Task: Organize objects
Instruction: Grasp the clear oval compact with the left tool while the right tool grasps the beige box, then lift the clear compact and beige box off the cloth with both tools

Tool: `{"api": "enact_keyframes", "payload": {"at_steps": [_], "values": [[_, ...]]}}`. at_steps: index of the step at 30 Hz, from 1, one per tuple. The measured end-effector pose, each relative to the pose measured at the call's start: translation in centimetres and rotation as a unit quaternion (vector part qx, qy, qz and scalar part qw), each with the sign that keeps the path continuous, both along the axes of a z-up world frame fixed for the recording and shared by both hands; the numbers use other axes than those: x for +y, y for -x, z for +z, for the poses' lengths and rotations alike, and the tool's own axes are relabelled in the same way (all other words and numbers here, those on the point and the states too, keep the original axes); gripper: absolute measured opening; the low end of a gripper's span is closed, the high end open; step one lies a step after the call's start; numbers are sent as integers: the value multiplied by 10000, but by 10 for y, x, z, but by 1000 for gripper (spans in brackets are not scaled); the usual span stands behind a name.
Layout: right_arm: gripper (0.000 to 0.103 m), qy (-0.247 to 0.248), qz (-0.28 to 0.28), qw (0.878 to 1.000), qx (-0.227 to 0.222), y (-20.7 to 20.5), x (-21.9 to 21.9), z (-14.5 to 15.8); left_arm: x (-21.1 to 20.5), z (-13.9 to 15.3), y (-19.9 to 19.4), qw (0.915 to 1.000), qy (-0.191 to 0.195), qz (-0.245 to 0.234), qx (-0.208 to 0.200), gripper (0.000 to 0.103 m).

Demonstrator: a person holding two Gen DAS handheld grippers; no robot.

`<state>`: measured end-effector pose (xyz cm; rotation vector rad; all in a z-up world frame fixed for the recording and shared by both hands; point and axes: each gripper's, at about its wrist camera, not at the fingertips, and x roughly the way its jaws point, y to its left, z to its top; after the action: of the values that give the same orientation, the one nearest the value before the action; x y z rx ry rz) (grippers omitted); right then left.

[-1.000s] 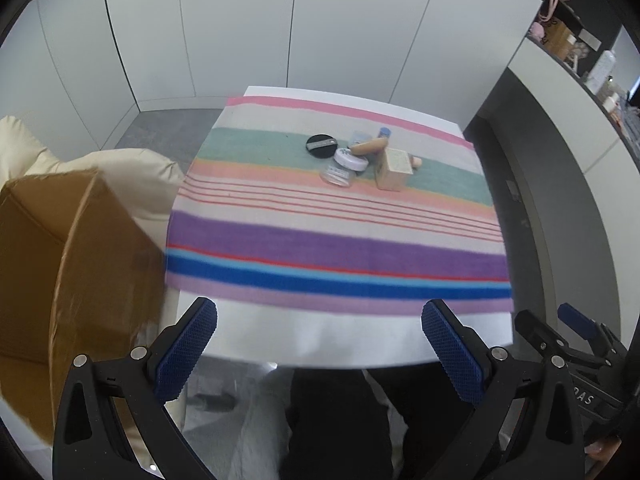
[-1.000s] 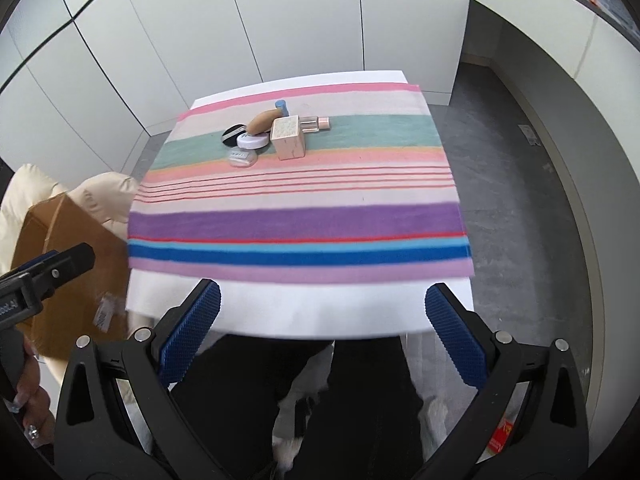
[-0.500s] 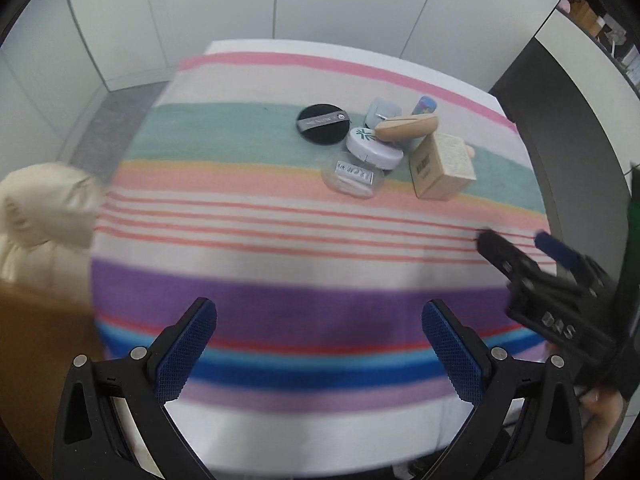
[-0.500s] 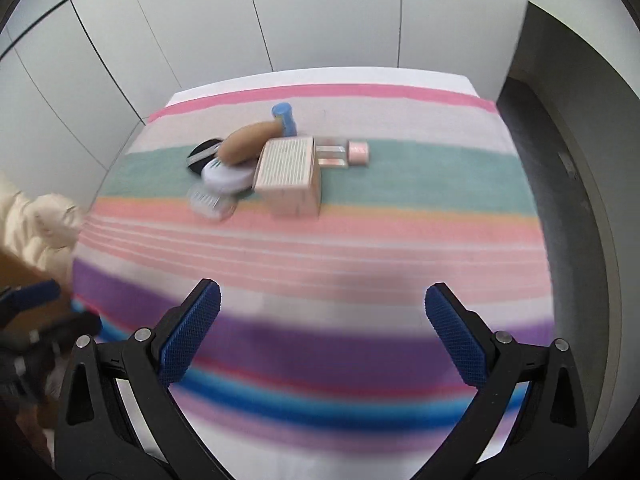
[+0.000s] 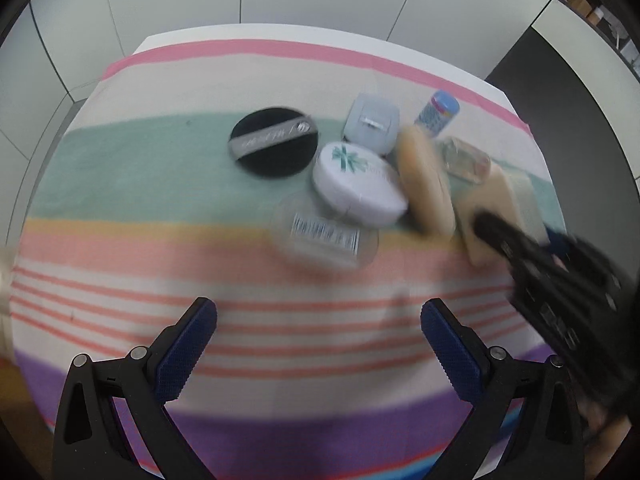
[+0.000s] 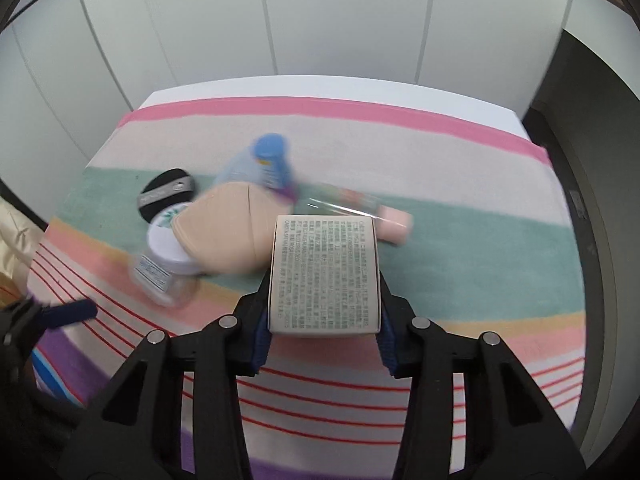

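Jaws of the right gripper [image 6: 323,330] have just closed onto the beige box [image 6: 324,272]; left gripper [image 5: 318,344] gapes over the striped cloth [image 5: 120,184], white wall panels [image 6: 340,20] behind

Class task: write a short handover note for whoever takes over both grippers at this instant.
Right gripper: jaws have just been closing and now sit on the beige printed carton, which is still on the striped cloth.
Left gripper: open, empty, above the cloth.
Black puff, white compact, tan tube and blue-capped bottle lie clustered, unsorted.
Done: nothing sorted yet. Left: everything.
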<state>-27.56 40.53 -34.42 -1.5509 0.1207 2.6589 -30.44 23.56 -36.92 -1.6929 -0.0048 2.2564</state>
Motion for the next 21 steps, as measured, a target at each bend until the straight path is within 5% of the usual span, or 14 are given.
{"api": "enact_keyframes", "payload": {"at_steps": [4,7,8,21], "values": [[44,93,-237,9996,-129,-19,23,-1,18,-1,10,9992,188,-246,252,94],[44,104,-269,9994,-193,-30,34,0,28,1,13,9963,572,-296,566,63],[44,68,-267,9994,-209,-33,36,1,30,2,13,9949,732,-289,633,59],[44,-196,-338,9986,-357,-46,40,10,12,16,1,9971,459,-135,595,59]]}}
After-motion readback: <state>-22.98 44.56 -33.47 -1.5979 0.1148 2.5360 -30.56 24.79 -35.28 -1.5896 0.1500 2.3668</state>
